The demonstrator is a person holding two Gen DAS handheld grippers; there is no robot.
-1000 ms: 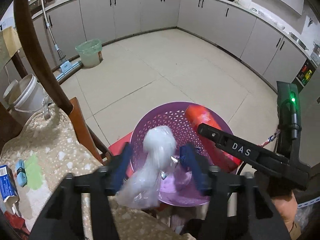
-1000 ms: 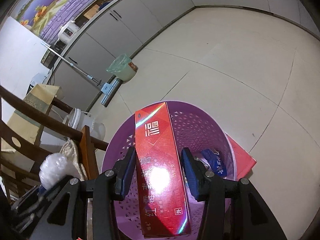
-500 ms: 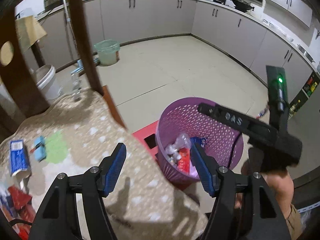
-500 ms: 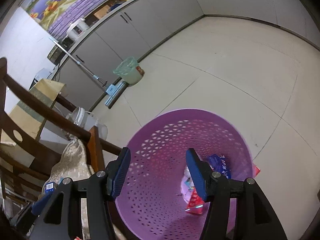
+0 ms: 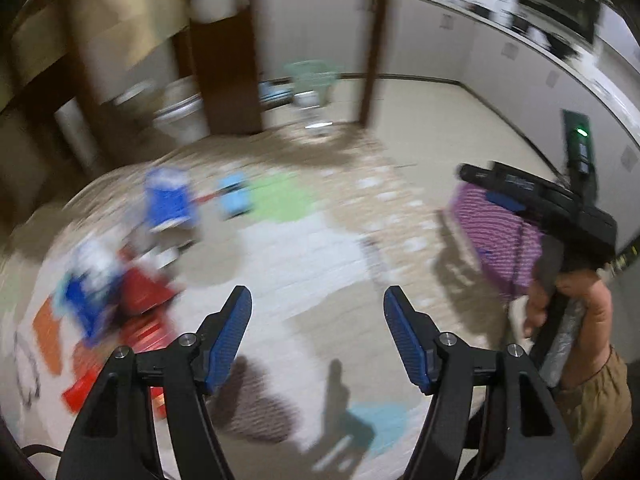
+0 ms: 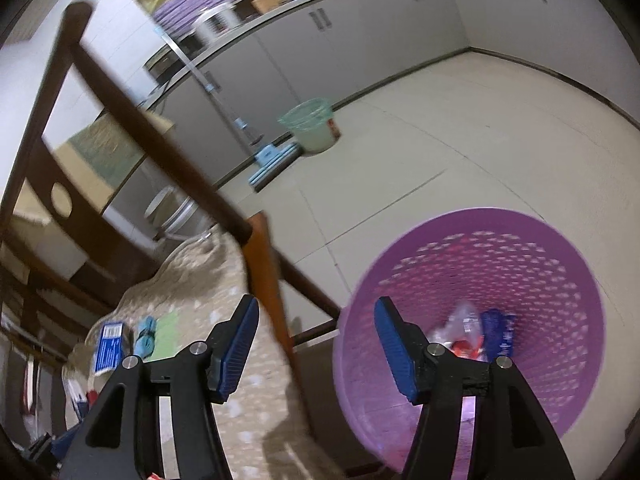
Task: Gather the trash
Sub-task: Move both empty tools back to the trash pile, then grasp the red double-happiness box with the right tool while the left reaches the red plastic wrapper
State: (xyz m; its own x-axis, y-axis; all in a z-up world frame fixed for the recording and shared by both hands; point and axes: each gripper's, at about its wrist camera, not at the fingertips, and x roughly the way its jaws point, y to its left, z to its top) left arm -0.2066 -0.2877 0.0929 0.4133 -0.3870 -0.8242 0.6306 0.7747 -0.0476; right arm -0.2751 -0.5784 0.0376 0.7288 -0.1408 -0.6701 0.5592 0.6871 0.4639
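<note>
The left gripper (image 5: 317, 334) hangs over the cloth-covered surface (image 5: 304, 256), jaws apart with nothing between them. The remaining trash (image 5: 120, 280) (blurred blue and red packets) lies on the cloth up and to its left, well apart from the pads. The right gripper (image 6: 316, 346) is opening, empty, straddling the edge of the purple basket (image 6: 520, 240); discarded wrappers (image 6: 476, 332) lie in the basket just beyond its right finger.

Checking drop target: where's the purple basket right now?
In the right wrist view the purple basket stands on the floor at lower right, beside the wooden chair, trash in its bottom. In the left wrist view it is behind the right gripper.
</note>
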